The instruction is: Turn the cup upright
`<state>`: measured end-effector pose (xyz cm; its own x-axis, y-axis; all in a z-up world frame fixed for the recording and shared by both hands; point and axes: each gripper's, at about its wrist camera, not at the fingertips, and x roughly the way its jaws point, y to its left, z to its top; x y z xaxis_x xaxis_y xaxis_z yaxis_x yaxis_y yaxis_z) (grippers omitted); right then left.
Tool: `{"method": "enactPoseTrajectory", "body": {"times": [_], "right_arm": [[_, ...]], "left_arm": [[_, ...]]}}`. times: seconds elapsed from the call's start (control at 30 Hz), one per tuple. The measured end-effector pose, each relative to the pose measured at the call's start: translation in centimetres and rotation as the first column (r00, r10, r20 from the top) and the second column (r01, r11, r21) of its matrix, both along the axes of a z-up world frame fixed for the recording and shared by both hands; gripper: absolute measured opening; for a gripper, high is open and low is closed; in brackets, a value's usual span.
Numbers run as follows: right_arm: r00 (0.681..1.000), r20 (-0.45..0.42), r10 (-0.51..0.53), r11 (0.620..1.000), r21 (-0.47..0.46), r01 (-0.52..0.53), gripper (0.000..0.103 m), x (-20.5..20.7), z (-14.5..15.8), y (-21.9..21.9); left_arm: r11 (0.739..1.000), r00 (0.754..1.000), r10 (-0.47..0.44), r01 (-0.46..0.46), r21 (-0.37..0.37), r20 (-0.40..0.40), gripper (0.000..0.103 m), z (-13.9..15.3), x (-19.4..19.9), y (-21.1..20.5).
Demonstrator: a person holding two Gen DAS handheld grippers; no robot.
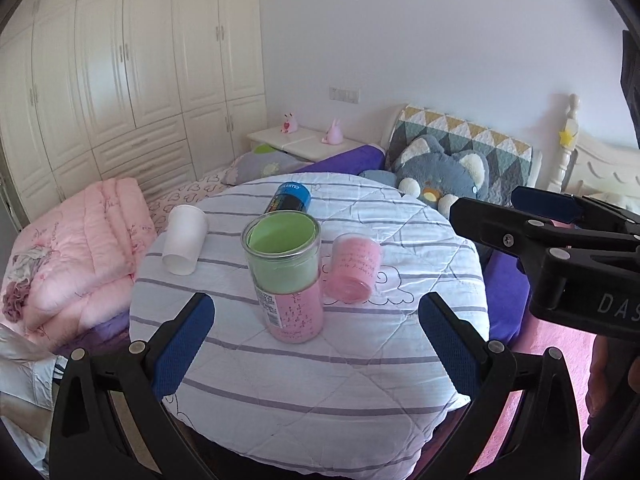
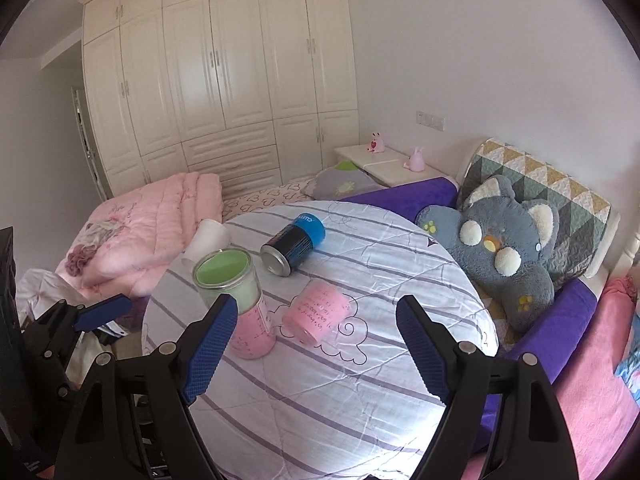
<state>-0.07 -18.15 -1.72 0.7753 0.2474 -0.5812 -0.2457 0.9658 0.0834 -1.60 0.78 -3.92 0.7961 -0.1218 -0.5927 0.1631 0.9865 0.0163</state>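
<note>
A round table [image 1: 360, 400] with a striped white cover holds several cups. A tall glass cup [image 1: 286, 276], green above and pink below, stands upright at the middle; it also shows in the right wrist view [image 2: 236, 304]. A small pink cup [image 1: 354, 266] lies on its side to its right, and shows in the right wrist view too [image 2: 316, 312]. A white cup [image 1: 182, 238] lies on its side at the left. A blue-lidded can [image 1: 290, 198] lies behind. My left gripper [image 1: 316, 344] is open, just before the tall cup. My right gripper [image 2: 316, 348] is open, just before the pink cup.
The table [image 2: 340, 400] stands against a bed with a pink folded duvet [image 1: 80, 252], a grey plush toy [image 2: 508, 248] and purple bolsters [image 2: 400, 194]. A white wardrobe [image 2: 220, 80] and a nightstand [image 1: 304, 144] are behind. The right gripper's body [image 1: 560, 248] shows in the left view.
</note>
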Motion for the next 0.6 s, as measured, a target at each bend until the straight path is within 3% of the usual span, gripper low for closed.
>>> {"method": "enactPoseTrajectory", "body": {"times": [0.3, 0.6], "right_arm": [[1.000, -0.002, -0.006, 1.000, 0.011, 0.007, 0.083, -0.3, -0.2, -0.7], [0.999, -0.003, -0.035, 0.999, 0.007, 0.035, 0.083, -0.2, -0.2, -0.8]], "left_arm": [[1.000, 0.999, 0.002, -0.002, 0.009, 0.032, 0.103, 0.4, -0.1, -0.4], [0.995, 0.993, -0.089, 0.092, -0.041, 0.075, 0.103, 0.1, 0.9, -0.8]]}}
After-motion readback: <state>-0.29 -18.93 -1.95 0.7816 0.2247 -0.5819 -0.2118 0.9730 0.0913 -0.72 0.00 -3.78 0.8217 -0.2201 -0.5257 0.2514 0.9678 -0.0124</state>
